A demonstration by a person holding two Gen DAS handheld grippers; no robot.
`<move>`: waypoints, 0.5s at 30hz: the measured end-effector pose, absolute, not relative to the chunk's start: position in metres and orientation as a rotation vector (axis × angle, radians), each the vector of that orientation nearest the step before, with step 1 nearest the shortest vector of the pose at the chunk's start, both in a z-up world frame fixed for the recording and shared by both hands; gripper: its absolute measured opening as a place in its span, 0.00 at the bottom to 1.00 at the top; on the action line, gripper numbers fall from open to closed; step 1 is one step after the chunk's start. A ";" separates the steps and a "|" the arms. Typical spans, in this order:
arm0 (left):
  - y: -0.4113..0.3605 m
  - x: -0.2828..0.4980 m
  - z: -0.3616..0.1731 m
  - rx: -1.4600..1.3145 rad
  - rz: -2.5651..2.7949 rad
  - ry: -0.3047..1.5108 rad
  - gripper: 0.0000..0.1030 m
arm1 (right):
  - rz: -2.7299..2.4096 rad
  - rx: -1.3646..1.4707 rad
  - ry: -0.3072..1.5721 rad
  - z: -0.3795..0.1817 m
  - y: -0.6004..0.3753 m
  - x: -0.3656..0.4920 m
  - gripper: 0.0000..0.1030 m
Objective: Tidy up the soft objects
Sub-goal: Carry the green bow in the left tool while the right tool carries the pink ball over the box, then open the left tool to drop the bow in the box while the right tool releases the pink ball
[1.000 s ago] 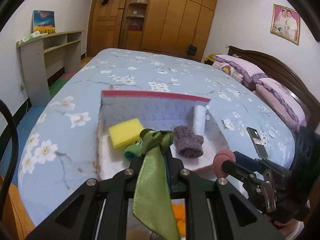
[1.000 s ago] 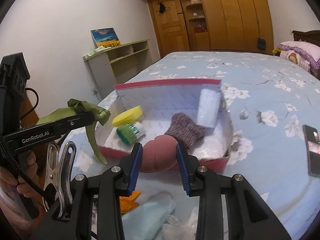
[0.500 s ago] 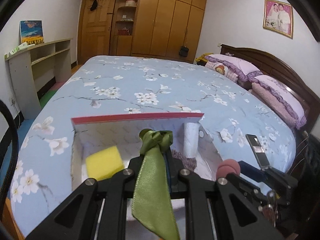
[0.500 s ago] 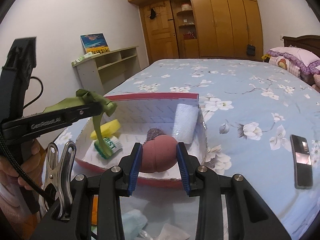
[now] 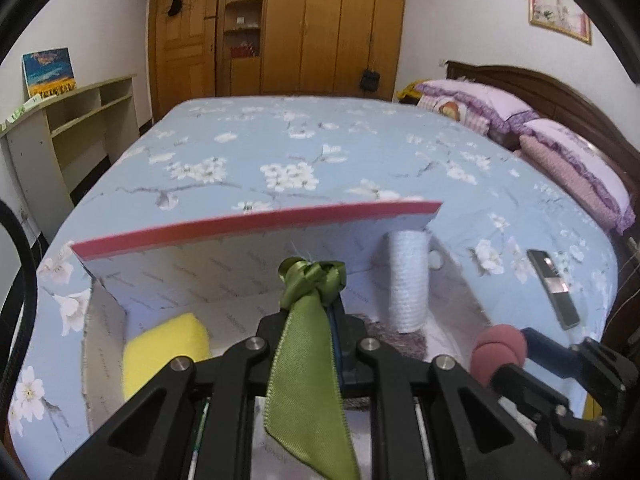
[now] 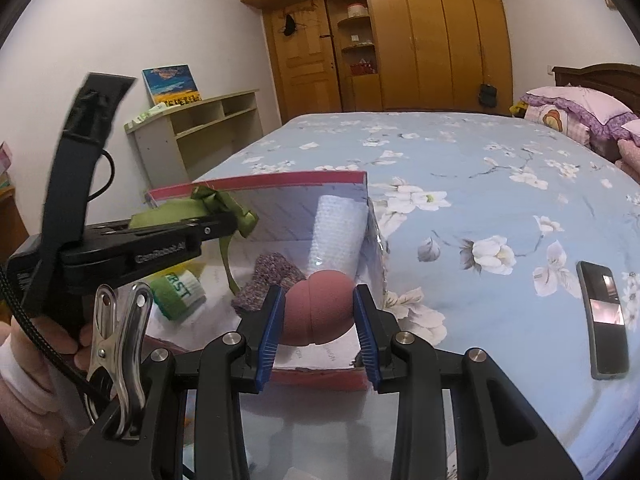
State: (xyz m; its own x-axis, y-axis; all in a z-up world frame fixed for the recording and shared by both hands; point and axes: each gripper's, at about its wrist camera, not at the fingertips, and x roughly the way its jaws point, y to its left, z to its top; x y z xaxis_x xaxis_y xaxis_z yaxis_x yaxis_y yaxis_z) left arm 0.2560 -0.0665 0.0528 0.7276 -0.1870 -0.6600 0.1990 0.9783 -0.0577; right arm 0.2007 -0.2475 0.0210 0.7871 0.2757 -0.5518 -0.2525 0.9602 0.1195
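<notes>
My left gripper [image 5: 316,312] is shut on a green ribbon [image 5: 310,364] and holds it over the open white box with a red rim [image 5: 256,222]. The ribbon [image 6: 200,210] and left gripper [image 6: 230,222] also show in the right wrist view. My right gripper [image 6: 318,312] is shut on a pink sponge ball [image 6: 320,308] at the box's near right edge [image 6: 320,378]; the ball [image 5: 498,354] shows at the right of the left wrist view. In the box lie a yellow sponge [image 5: 164,354], a white roll [image 5: 408,280], a grey-purple knit piece [image 6: 268,284] and a green-white roll [image 6: 180,294].
The box sits on a blue floral bed [image 5: 300,148]. A black phone [image 6: 604,316] lies on the bed right of the box. Purple pillows [image 5: 540,136] lie at the headboard. A shelf unit [image 5: 72,128] stands left; wardrobes [image 5: 312,28] stand behind.
Both grippers moved forward and lower toward the box. The ribbon now hangs over the box interior, and the ball is at the box's near right edge.
</notes>
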 end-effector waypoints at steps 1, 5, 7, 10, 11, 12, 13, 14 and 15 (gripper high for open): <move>-0.067 0.260 0.049 0.019 -0.204 0.737 0.13 | 0.284 0.040 0.603 0.019 -0.248 0.201 0.35; -0.066 0.274 0.036 0.020 -0.183 0.785 0.13 | 0.285 0.050 0.618 0.011 -0.250 0.204 0.35; -0.065 0.279 0.030 0.018 -0.174 0.808 0.13 | 0.280 0.048 0.626 0.007 -0.250 0.205 0.35; -0.066 0.284 0.025 0.016 -0.171 0.833 0.20 | 0.277 0.045 0.626 0.006 -0.250 0.205 0.35; -0.067 0.284 0.024 0.017 -0.173 0.837 0.28 | 0.276 0.043 0.624 0.005 -0.250 0.205 0.35; -0.067 0.283 0.024 0.018 -0.172 0.837 0.32 | 0.275 0.041 0.622 0.005 -0.250 0.205 0.35; -0.067 0.282 0.024 0.022 -0.169 0.835 0.38 | 0.274 0.038 0.621 0.005 -0.250 0.205 0.35; -0.067 0.281 0.024 0.027 -0.167 0.831 0.43 | 0.272 0.036 0.620 0.005 -0.250 0.204 0.35; -0.067 0.280 0.025 0.032 -0.166 0.828 0.45 | 0.272 0.035 0.621 0.005 -0.250 0.205 0.35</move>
